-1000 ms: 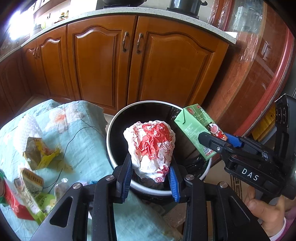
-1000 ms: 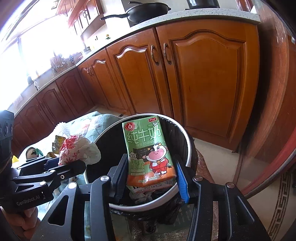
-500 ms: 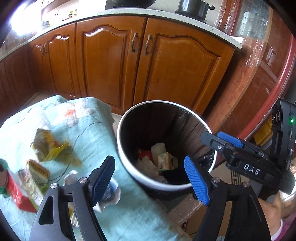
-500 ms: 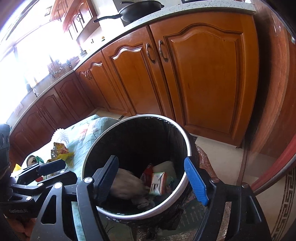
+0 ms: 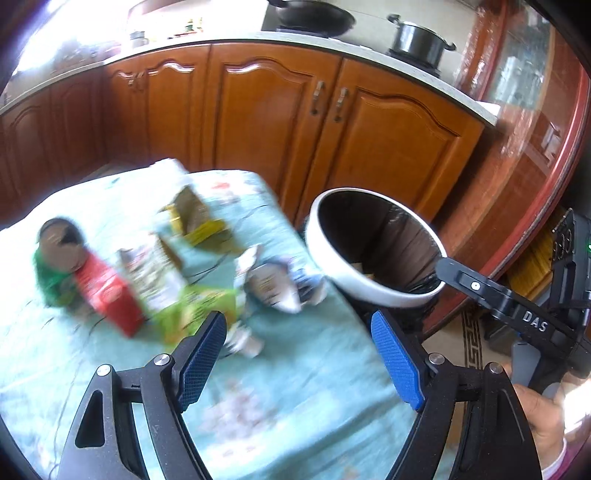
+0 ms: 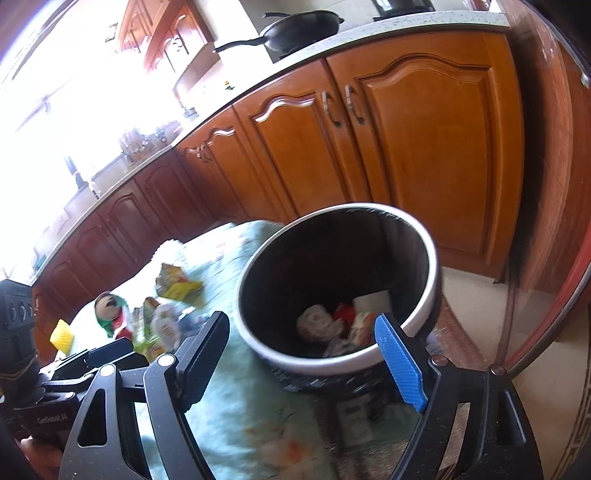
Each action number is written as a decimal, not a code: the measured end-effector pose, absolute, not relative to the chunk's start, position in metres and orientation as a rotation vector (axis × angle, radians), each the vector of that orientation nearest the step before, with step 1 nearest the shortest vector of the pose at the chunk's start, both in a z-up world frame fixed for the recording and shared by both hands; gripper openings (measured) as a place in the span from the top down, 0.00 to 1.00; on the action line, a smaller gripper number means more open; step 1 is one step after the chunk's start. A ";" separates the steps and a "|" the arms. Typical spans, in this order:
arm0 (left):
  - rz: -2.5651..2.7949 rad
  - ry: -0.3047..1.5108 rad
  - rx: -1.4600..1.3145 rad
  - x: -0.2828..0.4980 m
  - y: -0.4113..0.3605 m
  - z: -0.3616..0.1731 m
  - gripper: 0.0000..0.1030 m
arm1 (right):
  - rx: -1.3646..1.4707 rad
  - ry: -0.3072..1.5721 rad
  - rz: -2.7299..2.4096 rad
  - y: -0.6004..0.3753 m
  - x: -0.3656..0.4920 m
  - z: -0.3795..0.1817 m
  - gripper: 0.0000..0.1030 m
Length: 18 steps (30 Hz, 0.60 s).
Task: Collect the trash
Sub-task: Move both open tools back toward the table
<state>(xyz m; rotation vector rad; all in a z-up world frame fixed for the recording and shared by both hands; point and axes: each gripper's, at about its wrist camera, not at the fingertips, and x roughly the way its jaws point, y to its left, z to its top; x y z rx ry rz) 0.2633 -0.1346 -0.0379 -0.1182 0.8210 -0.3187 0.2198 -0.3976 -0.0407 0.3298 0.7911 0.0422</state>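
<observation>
A white-rimmed, black-lined trash bin (image 5: 369, 291) stands beside the table. My left gripper (image 5: 295, 321) is open and empty over the teal cloth (image 5: 295, 406), to the left of the bin. The blurred litter in front of it includes a red carton (image 5: 107, 295), a yellow wrapper (image 5: 195, 218) and a crumpled silver wrapper (image 5: 273, 284). My right gripper (image 6: 300, 319) hangs over the bin's near rim (image 6: 317, 363); its jaws are opening, with nothing between them. Inside the bin lie a crumpled wrapper (image 6: 317, 325) and a small carton (image 6: 364, 325).
Wooden kitchen cabinets (image 5: 277, 122) run behind the table and bin. A worktop above them carries a pot (image 5: 417, 37) and a pan (image 6: 295, 27). A red-framed glass door (image 5: 535, 147) stands at the right. A person's hand (image 5: 543, 435) grips the right tool.
Both grippers let go: the red-and-white wrapper and the green milk carton dropped into the bin. The left gripper then swung left over the table's litter. The right one drew back slightly.
</observation>
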 end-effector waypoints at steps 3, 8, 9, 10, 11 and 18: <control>-0.288 0.821 -0.140 0.248 -0.113 -0.039 0.22 | 0.333 0.794 0.067 -0.380 0.213 -0.041 0.20; -0.235 0.824 -0.178 0.225 -0.077 -0.040 0.22 | 0.323 0.809 0.111 -0.350 0.207 -0.048 0.20; -0.221 0.825 -0.183 0.221 -0.070 -0.040 0.22 | 0.318 0.814 0.120 -0.344 0.207 -0.050 0.20; -0.209 0.826 -0.187 0.218 -0.064 -0.041 0.22 | 0.314 0.819 0.128 -0.338 0.207 -0.051 0.20; -0.199 0.827 -0.190 0.215 -0.058 -0.041 0.22 | 0.311 0.825 0.138 -0.332 0.207 -0.053 0.20; -0.127 0.829 -0.223 0.202 -0.024 -0.046 0.22 | 0.290 0.843 0.180 -0.298 0.210 -0.060 0.20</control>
